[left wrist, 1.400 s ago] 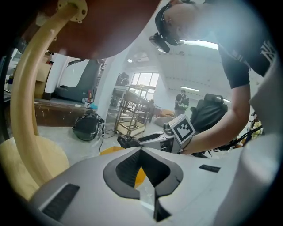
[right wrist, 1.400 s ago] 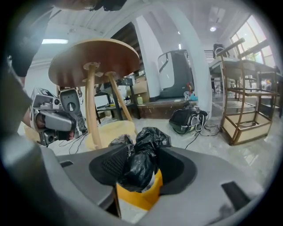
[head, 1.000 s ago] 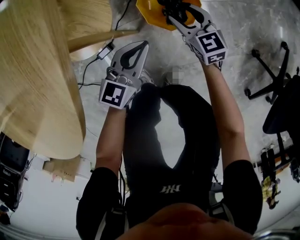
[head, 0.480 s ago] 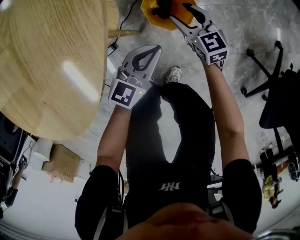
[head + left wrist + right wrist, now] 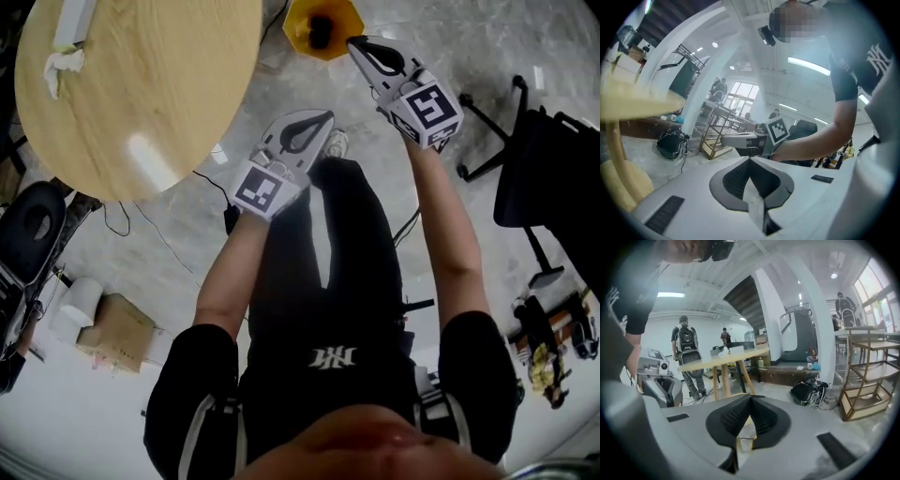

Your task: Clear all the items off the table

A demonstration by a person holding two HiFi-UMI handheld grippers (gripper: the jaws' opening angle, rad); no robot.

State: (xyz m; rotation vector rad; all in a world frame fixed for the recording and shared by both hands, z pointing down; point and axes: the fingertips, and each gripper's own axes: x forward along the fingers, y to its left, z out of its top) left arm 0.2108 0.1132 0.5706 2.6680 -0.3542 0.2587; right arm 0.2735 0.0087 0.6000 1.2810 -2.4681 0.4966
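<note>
The left gripper (image 5: 750,161) is being held clenched, its jaw tips pressed together with nothing between them. The right gripper (image 5: 750,398) is likewise being held clenched and empty; its jaws have just been closing. Both are being held out in front of the person, above the floor (image 5: 187,234), the right one farther out than the left.

In the head view the right gripper's tips are showing just beside the right rim of an orange bin (image 5: 298,28), which is standing on the floor at the far side. Something dark is lying inside the bin; what it is cannot be told.

The round wooden table (image 5: 159,84) is standing to the left of the grippers, apart from both. Two things are lying at its far left edge: a long white box (image 5: 73,21) and, just nearer, a crumpled tissue (image 5: 58,66). The rest of the tabletop is being shown bare.

A black chair (image 5: 525,141) is standing at the right, and a cardboard box (image 5: 117,333) is lying on the floor at the near left.
</note>
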